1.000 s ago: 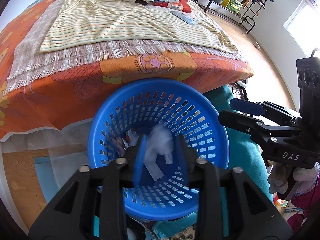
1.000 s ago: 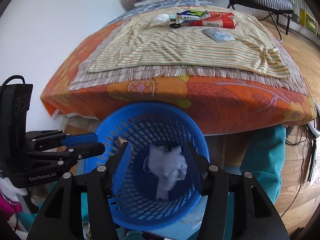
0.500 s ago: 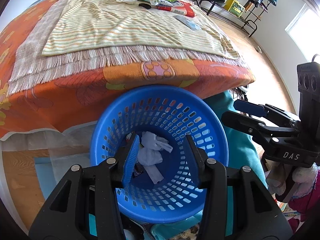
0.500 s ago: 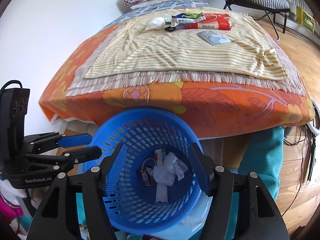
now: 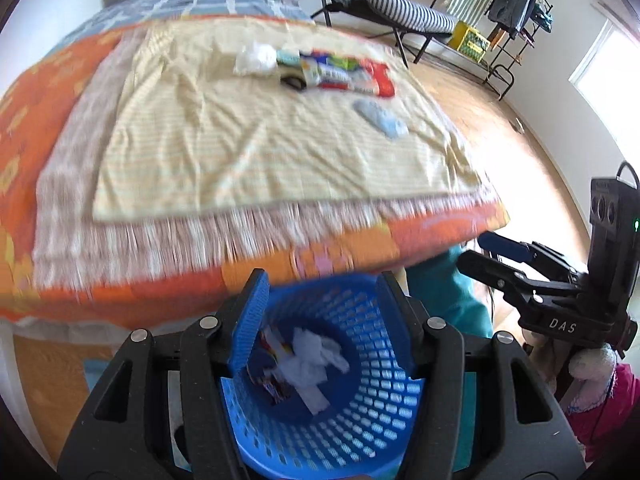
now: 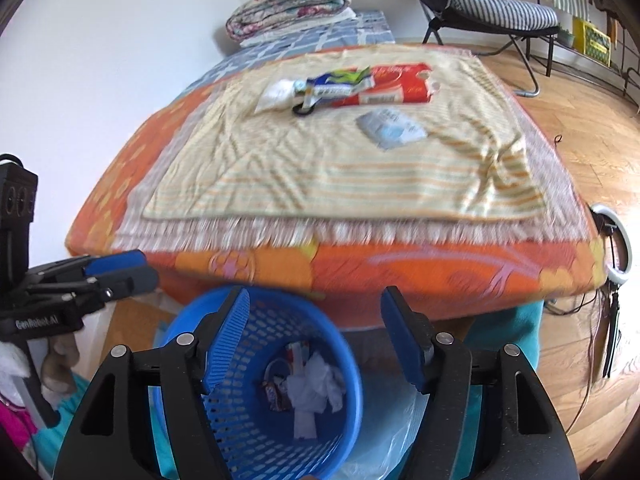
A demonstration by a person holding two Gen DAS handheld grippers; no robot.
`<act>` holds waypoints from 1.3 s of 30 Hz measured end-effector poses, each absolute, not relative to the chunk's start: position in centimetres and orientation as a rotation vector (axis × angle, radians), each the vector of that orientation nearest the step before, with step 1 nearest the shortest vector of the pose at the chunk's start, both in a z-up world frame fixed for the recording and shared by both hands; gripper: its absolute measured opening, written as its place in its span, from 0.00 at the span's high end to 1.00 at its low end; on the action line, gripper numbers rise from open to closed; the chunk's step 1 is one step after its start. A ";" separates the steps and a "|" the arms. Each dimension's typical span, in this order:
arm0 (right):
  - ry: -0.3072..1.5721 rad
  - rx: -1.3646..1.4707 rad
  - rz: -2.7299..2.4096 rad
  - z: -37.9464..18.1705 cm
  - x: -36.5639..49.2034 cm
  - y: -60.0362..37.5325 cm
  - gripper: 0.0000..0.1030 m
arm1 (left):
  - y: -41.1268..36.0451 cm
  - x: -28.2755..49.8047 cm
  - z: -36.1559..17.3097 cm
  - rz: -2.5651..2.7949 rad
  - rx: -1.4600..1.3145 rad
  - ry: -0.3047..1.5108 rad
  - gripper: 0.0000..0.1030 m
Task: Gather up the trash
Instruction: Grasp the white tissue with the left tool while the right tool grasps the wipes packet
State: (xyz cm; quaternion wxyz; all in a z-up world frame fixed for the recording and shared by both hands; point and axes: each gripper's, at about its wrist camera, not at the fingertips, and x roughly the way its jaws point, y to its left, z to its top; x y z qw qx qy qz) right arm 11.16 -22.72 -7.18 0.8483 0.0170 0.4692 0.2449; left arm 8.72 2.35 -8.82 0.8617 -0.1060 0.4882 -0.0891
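Both tools hang wide and empty above the blue basket [image 6: 280, 400], left tool [image 5: 320, 320] and right tool [image 6: 316, 336] alike; crumpled tissue [image 6: 316, 388] lies inside it. The remaining wrappers [image 6: 360, 86] sit at the bed's [image 6: 440, 276] far end; the reach risks snagging the fringed cloth [image 6: 320, 176], dragging them off.

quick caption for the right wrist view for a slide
Open right gripper above blue basket holding crumpled tissue, remaining wrappers on the bed beyond.

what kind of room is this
Most likely a bedroom: an orange floral-covered bed with a folded quilt at its head, a clothes rack by the wall, and wood flooring.
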 end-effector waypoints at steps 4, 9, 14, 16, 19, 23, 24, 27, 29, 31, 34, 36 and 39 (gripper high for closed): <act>0.962 0.029 0.499 -6.3 13.2 -23.0 0.32 | 3.0 11.5 -7.6 -0.170 -0.207 0.994 0.45; 0.952 0.034 0.487 -5.8 16.2 -23.3 0.30 | 4.1 15.6 -6.7 -0.140 -0.223 0.964 0.45; 0.953 0.029 0.474 -5.9 19.2 -23.3 0.30 | 5.6 19.8 -6.5 -0.112 -0.262 0.952 0.45; 0.963 0.035 0.474 -6.1 20.3 -23.4 0.29 | 6.0 21.5 -6.6 -0.105 -0.270 0.950 0.44; 0.980 0.053 0.467 -6.7 22.1 -23.5 0.28 | 6.6 23.9 -7.1 -0.091 -0.282 0.956 0.44; 0.995 0.047 0.453 -7.6 24.3 -23.3 0.28 | 7.2 27.2 -8.4 -0.081 -0.311 0.975 0.39; 0.997 0.042 0.452 -7.8 24.8 -23.2 0.28 | 7.4 28.0 -8.8 -0.074 -0.318 0.977 0.39; 1.006 0.027 0.452 -8.4 26.4 -22.8 0.28 | 7.6 29.7 -9.4 -0.055 -0.318 0.975 0.39; 1.013 0.021 0.456 -8.8 27.5 -22.5 0.28 | 7.7 30.7 -9.6 -0.044 -0.308 0.970 0.39; 1.021 0.016 0.459 -9.2 28.4 -22.1 0.28 | 7.6 31.8 -9.9 -0.036 -0.303 0.970 0.39; 1.039 0.011 0.465 -9.9 29.7 -21.7 0.28 | 7.7 33.4 -10.6 -0.028 -0.308 0.978 0.39; 1.050 0.002 0.471 -10.4 30.4 -21.3 0.28 | 7.9 34.3 -11.1 -0.024 -0.322 0.984 0.39; 1.067 -0.016 0.476 -11.0 31.3 -20.9 0.28 | 8.1 35.5 -11.8 -0.017 -0.340 0.994 0.39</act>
